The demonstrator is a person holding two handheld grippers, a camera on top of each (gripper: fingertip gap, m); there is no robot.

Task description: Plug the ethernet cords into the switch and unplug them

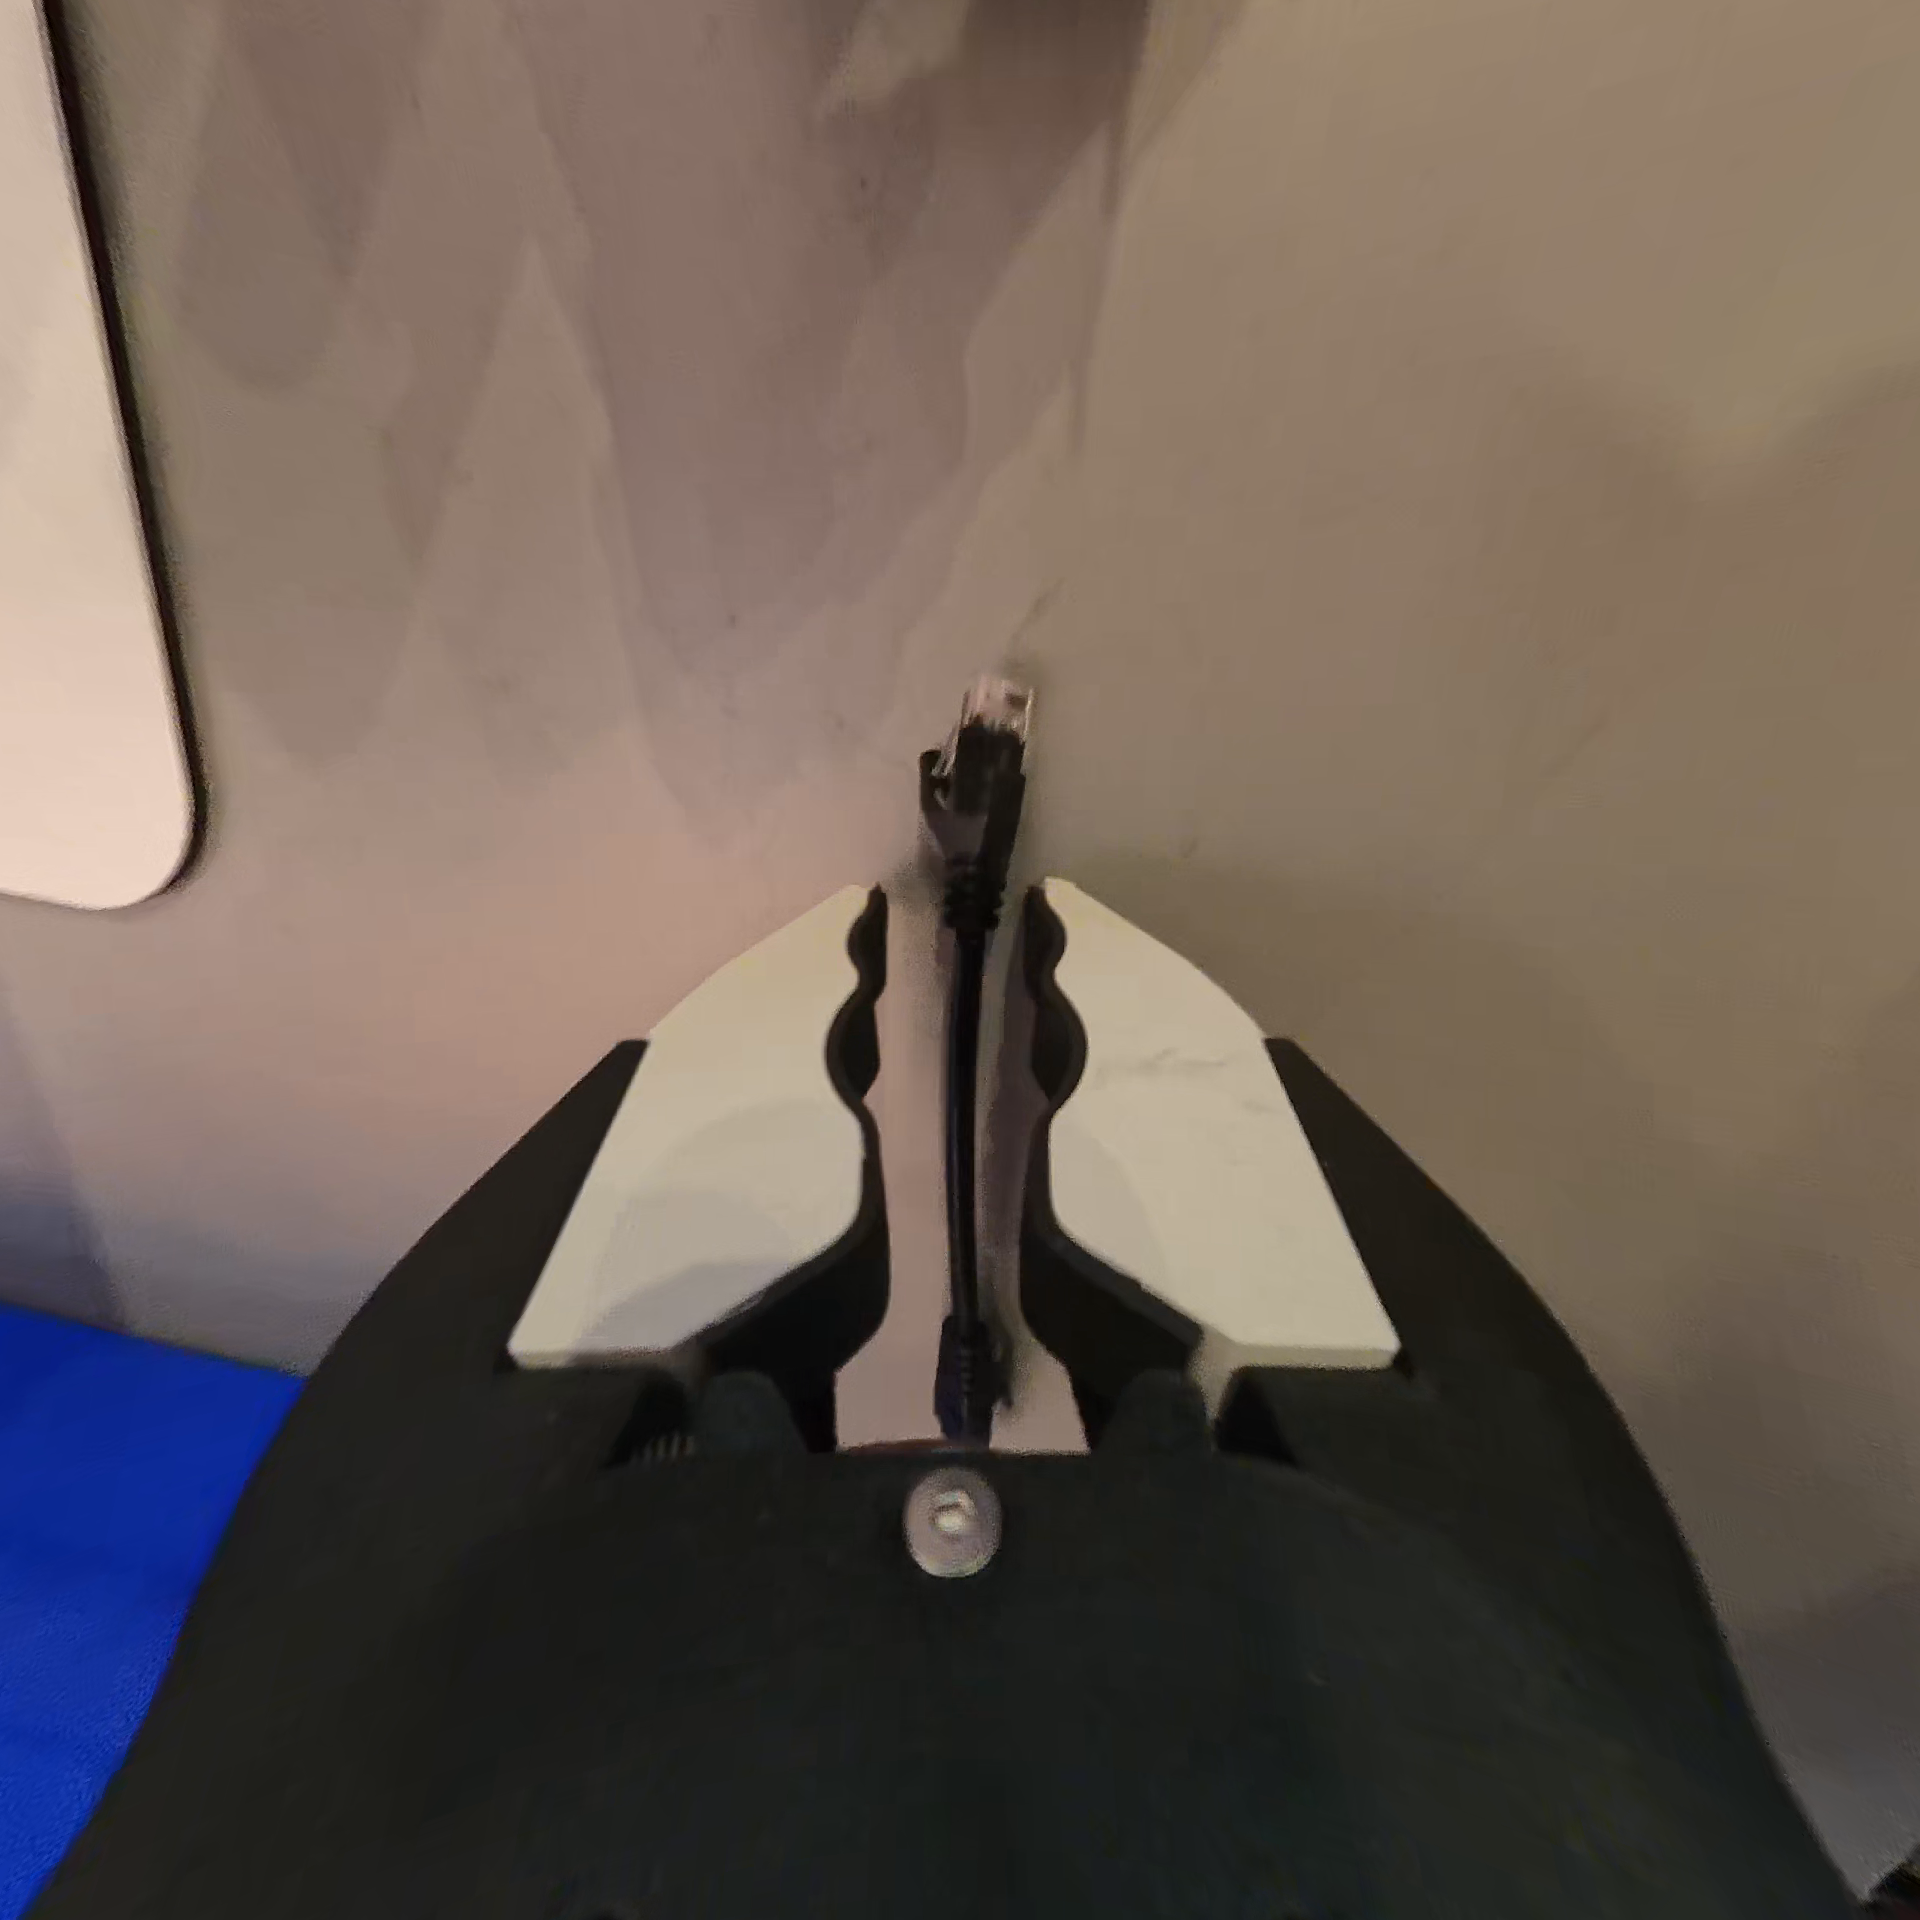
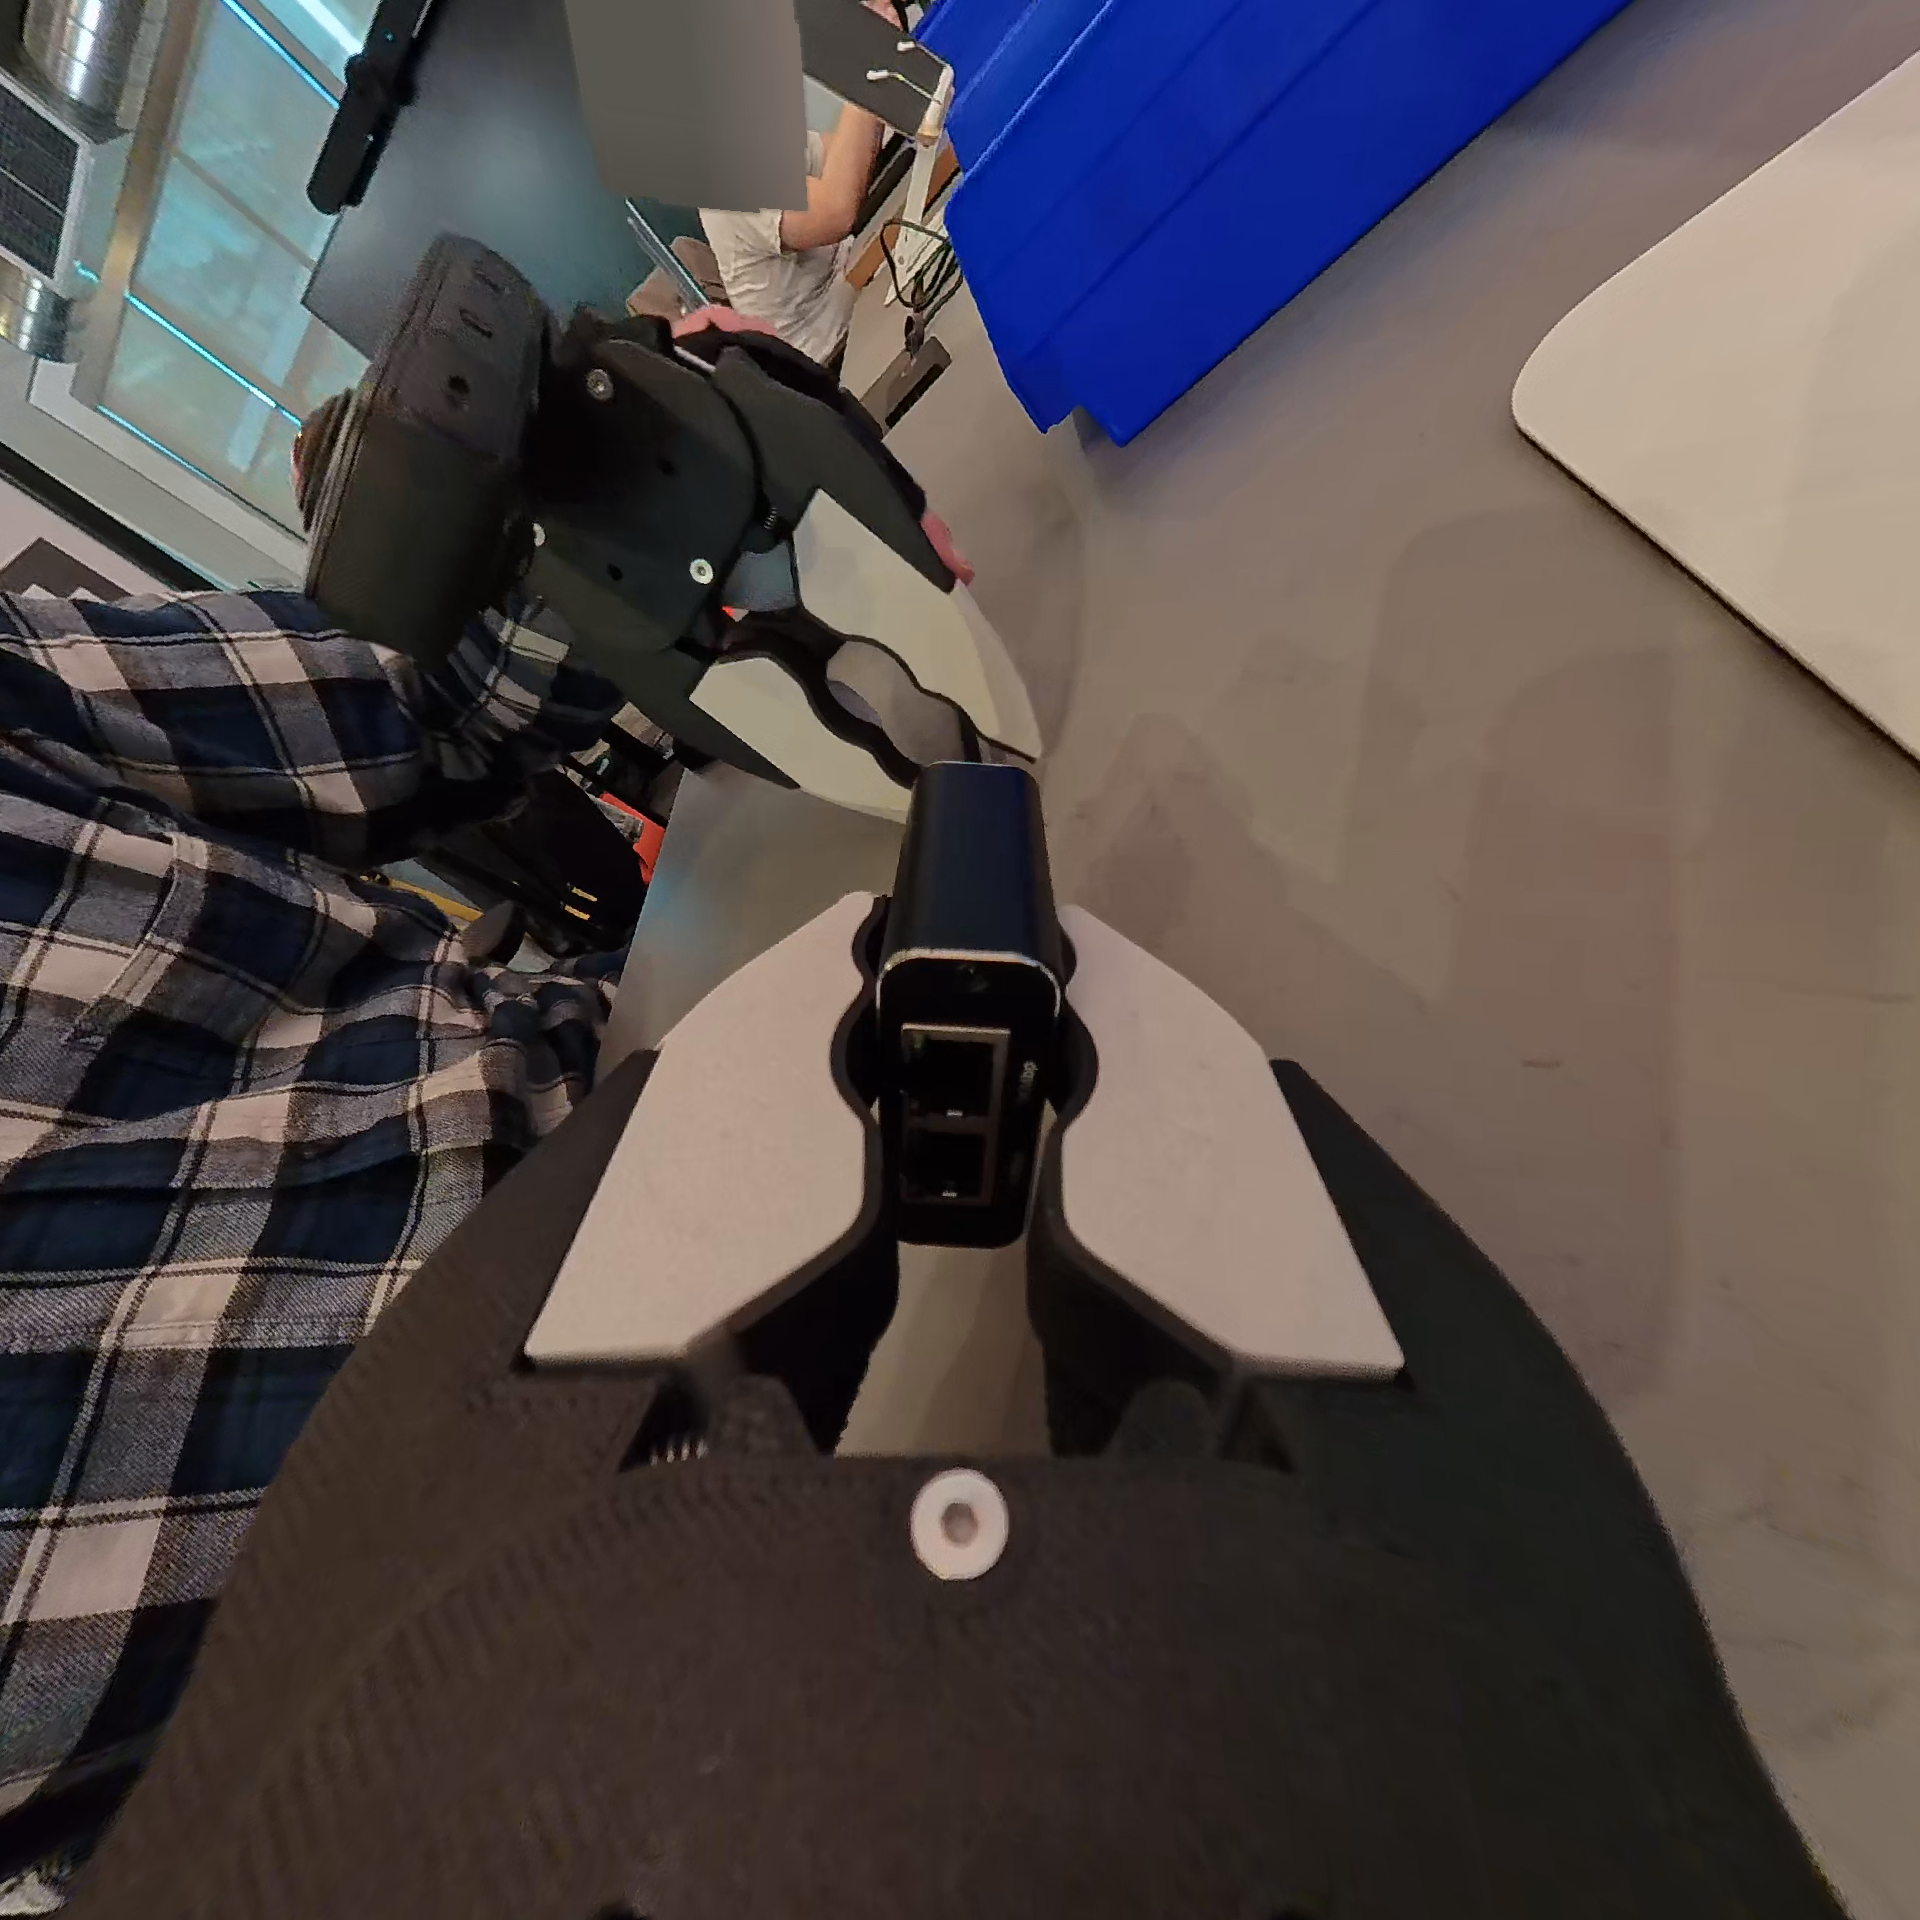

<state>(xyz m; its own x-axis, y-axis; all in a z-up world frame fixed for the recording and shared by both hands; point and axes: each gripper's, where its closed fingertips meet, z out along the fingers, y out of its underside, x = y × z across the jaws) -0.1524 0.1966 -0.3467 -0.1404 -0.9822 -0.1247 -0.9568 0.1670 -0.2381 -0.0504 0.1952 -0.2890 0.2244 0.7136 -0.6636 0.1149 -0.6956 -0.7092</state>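
In the left wrist view a short black ethernet cord (image 1: 964, 1091) lies on the grey table (image 1: 1455, 623), its clear-tipped plug (image 1: 982, 769) pointing away from me. My left gripper (image 1: 956, 894) straddles the cord with a gap on both sides, so it is open. It also shows in the right wrist view (image 2: 961, 758), low over the table just beyond the switch. My right gripper (image 2: 966, 914) is shut on the small black switch (image 2: 971, 883), pads pressed on its two sides. The switch's two empty ports (image 2: 956, 1101) face the camera.
A blue bin (image 2: 1195, 208) stands at the far side of the table. A white rounded board (image 2: 1766, 468) lies at the right; it also shows in the left wrist view (image 1: 73, 520). A person in a plaid shirt (image 2: 208, 935) is at the left.
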